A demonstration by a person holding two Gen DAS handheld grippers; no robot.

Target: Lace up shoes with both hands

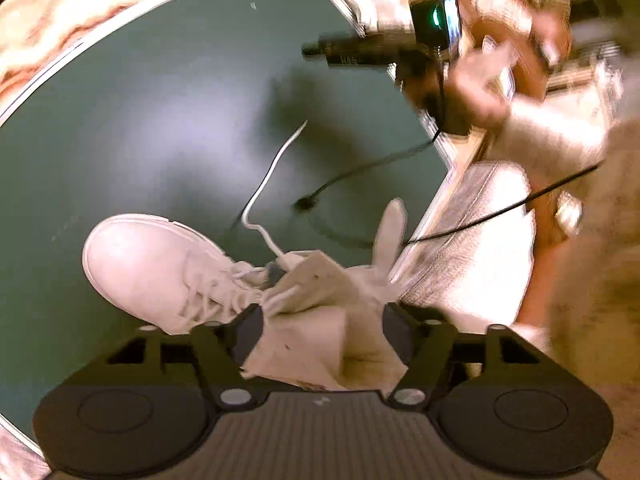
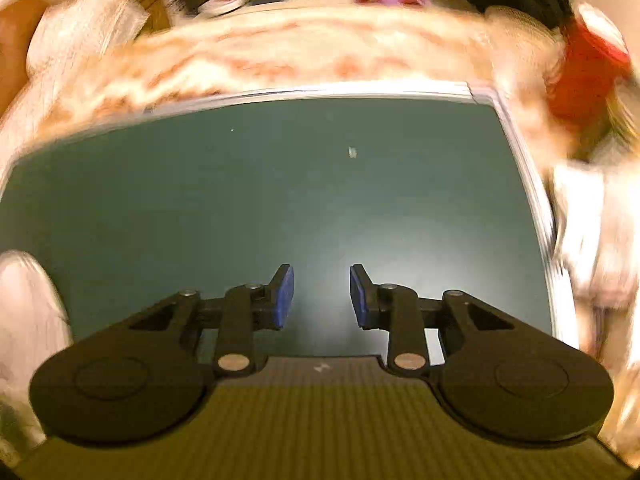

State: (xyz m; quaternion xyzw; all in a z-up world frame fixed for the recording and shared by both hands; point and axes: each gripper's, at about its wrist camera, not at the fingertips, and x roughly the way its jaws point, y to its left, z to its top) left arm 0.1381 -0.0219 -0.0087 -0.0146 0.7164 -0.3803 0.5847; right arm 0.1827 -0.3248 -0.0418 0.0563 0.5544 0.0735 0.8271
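Two views, sharing little. From the left wrist: white shoe (image 1: 152, 264) lying on a dark green mat (image 1: 140, 120), rounded toe toward the upper left, loose lace (image 1: 272, 168) trailing away across the mat; thin black cable (image 1: 360, 168) curling nearby; blurred hand (image 1: 500, 80) at the upper right. From the right wrist: only the shoe's pale edge (image 2: 28, 300) at far left, otherwise bare mat (image 2: 280, 200).

Left gripper (image 1: 322, 332) spread wide, shoe's open collar and tongue between the fingers, no clear squeeze. Right gripper (image 2: 322, 296) released, blue pads (image 2: 285, 296) apart with nothing between.

Plenty of open mat beyond the shoe; pale trim marking the mat's edges, marbled surface (image 1: 60, 20) past it. Smooth leathery upper, flat woven lace, matte mat with a soft sheen.
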